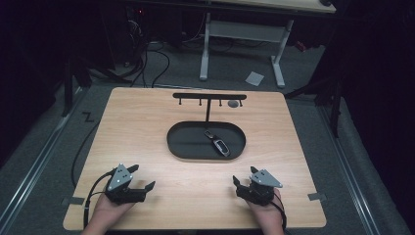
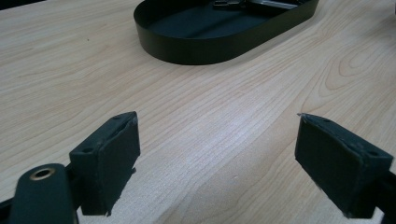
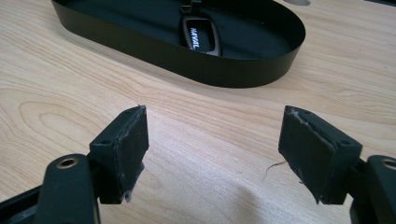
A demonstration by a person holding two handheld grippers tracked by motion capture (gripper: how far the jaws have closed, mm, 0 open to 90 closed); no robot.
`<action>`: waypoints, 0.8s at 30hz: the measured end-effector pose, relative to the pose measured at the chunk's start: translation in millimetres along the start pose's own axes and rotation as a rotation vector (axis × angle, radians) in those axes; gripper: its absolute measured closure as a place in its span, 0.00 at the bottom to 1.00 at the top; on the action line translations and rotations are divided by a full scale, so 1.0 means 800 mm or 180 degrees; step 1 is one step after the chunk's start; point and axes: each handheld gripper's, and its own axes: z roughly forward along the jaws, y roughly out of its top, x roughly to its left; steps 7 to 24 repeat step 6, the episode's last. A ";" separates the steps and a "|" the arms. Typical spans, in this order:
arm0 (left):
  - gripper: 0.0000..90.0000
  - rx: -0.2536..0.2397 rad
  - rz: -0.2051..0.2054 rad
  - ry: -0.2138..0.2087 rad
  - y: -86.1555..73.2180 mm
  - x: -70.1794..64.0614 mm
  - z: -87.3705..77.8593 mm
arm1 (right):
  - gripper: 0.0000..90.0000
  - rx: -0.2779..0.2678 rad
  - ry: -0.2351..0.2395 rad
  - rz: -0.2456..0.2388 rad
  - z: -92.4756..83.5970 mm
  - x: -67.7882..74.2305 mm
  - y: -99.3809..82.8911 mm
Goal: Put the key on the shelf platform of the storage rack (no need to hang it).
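The room around the table [image 1: 147,122] is dim, nearly black at the edges of the high view, while the wooden top is evenly lit from above. A pale sheen lies on the wood in both gripper views. The black tray [image 3: 196,65] throws a soft shadow toward the camera. Close pads [image 2: 112,163] look slightly soft; the high view is grainy.

high view overhead, facing forward-down; both gripper views low, close, facing the shared black tray [image 1: 178,147] [image 2: 187,51] [image 3: 233,74]
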 end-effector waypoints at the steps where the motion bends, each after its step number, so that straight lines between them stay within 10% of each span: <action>1: 0.16 -0.0009 -0.0003 0.0002 0.000 0.000 0.000 | 0.27 0.0000 -0.0003 -0.0004 -0.001 -0.001 0.000; 24: 0.16 -0.0027 -0.0003 -0.0001 0.001 0.000 -0.001 | 0.27 -0.0037 -0.0049 0.0029 -0.006 -0.004 0.002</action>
